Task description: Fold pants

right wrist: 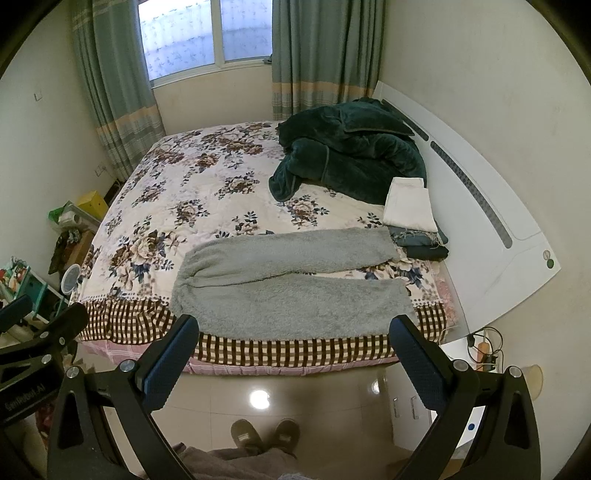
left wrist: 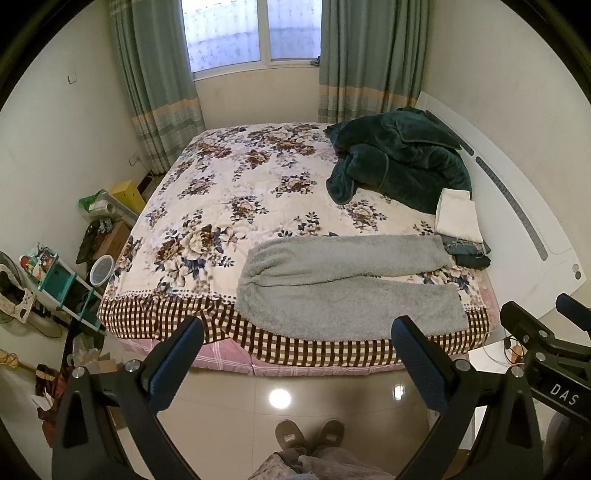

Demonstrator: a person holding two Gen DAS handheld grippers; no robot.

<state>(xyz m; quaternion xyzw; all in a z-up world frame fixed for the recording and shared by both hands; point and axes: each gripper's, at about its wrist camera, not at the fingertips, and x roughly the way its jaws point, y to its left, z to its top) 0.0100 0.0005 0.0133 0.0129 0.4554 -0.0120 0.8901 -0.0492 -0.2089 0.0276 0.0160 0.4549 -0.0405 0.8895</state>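
I hold left gripper [left wrist: 297, 332] and right gripper [right wrist: 295, 330] level, jaws wide, empty — pants [right wrist: 291, 284] flat on bed [right wrist: 192, 192].

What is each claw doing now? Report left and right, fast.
Left claw: open, holding nothing, short of the grey pants.
Right claw: open, holding nothing.

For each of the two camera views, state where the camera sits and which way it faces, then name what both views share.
Left wrist: on the left gripper, held above the floor, facing the bed; own open fingers, right gripper and slippers show.
Right wrist: on the right gripper, facing likewise; own open fingers and the left gripper at its left edge show.
Shared: grey pants flat at the bed's near edge, green blanket, window.
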